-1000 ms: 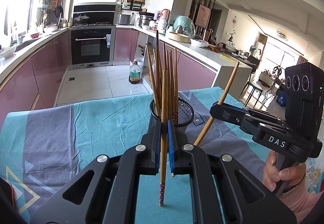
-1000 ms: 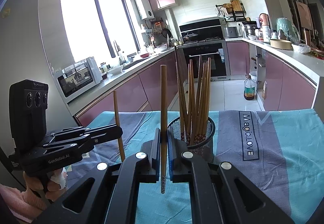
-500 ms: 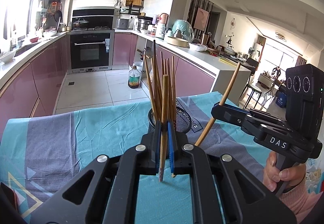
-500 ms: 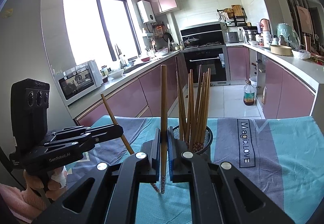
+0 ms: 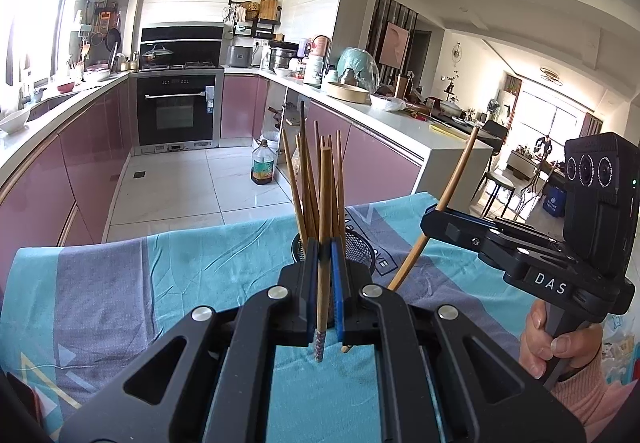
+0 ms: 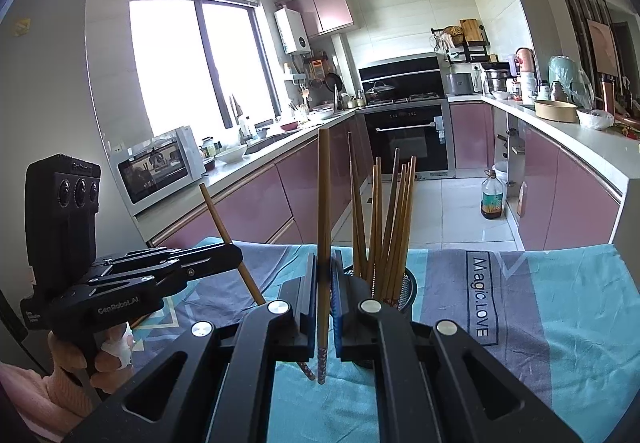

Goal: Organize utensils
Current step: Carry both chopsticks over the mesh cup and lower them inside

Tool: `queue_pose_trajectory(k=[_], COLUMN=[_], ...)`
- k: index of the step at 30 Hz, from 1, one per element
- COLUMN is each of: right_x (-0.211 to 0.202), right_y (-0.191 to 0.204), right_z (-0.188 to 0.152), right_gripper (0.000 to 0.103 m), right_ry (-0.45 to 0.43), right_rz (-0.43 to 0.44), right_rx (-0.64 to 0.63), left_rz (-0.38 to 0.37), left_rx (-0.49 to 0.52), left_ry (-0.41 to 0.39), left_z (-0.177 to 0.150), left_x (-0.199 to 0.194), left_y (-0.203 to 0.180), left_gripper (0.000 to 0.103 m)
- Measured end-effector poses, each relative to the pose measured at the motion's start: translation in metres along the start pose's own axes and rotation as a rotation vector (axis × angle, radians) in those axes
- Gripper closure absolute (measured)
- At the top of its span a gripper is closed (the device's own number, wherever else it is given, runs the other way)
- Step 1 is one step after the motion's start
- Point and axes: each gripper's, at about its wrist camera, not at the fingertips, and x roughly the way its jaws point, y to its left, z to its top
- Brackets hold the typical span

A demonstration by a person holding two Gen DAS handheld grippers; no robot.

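With each claw clamped on one chopstick, the left claw (image 5: 325, 283) holding its chopstick (image 5: 325, 203) upright just near of the mesh holder (image 6: 404, 289) on the worktop (image 5: 120, 283) and the right claw (image 6: 325, 299) likewise, either stick could snag the standing bundle and tip the holder.

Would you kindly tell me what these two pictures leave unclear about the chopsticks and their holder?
- Mesh holder, left view: mostly hidden behind the left tongs; its base is unseen.
- Holder's inside, right view: the right tongs cover it, so the standing chopsticks cannot be counted with certainty.
- Table edges: cut off by both frames.
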Motion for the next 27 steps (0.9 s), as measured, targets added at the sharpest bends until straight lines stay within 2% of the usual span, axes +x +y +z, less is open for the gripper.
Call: queue_pose_trajectory(k=[15,27], right_x=[-0.011,-0.004], right_y=[0.001,-0.002], right_z=[0.033,0.056], right_gripper=[0.098,0.098], right_ry=[-0.079,-0.112], right_rz=[-0.009,-0.025], right_rx=[-0.047,-0.077], left_rz=[-0.018,-0.027], left_rx=[0.034,0.047], left_ry=[-0.092,-0.158], left_z=[0.032,0.063], left_x=[-0.028,-0.036], left_y=[-0.007,-0.024], left_gripper=[0.096,0.096])
